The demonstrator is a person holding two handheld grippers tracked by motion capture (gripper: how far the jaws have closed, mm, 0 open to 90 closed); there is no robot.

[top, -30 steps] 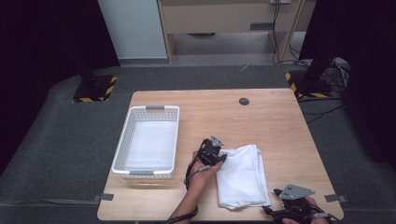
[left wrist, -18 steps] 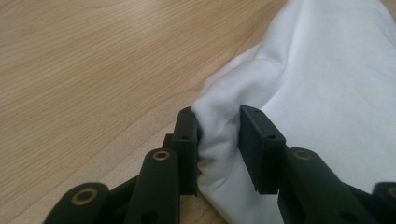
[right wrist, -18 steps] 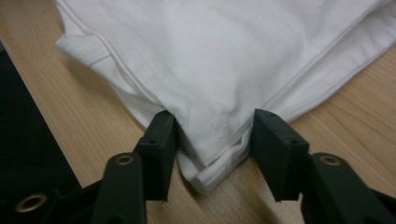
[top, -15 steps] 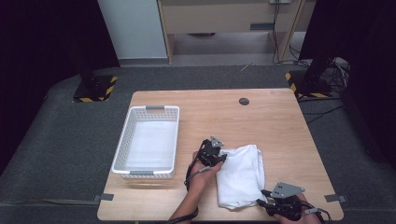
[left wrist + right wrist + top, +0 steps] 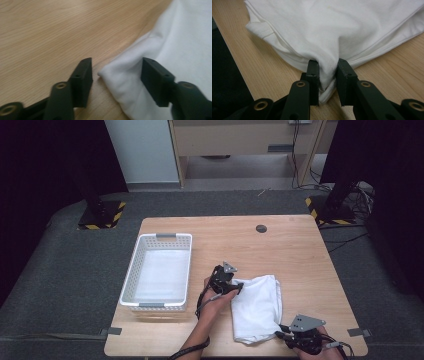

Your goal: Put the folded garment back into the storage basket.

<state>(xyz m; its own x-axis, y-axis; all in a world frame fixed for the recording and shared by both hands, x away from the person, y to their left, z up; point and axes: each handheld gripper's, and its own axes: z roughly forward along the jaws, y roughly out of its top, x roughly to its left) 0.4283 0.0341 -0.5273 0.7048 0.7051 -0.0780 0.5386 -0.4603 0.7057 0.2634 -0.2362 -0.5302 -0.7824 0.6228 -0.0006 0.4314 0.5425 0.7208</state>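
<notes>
A folded white garment [image 5: 257,307] is being handled on the wooden table [image 5: 300,255], just right of the white basket [image 5: 159,270]. Its near edge is being pinched by the right gripper [image 5: 327,75], jaws just closing; the left gripper [image 5: 116,72], just opening, is straddling a corner unclamped. Basketing is judged outstanding. The garment's underside is being hidden.

Basket [image 5: 159,274] lies left of cloth [image 5: 257,307] on table [image 5: 295,250].
</notes>
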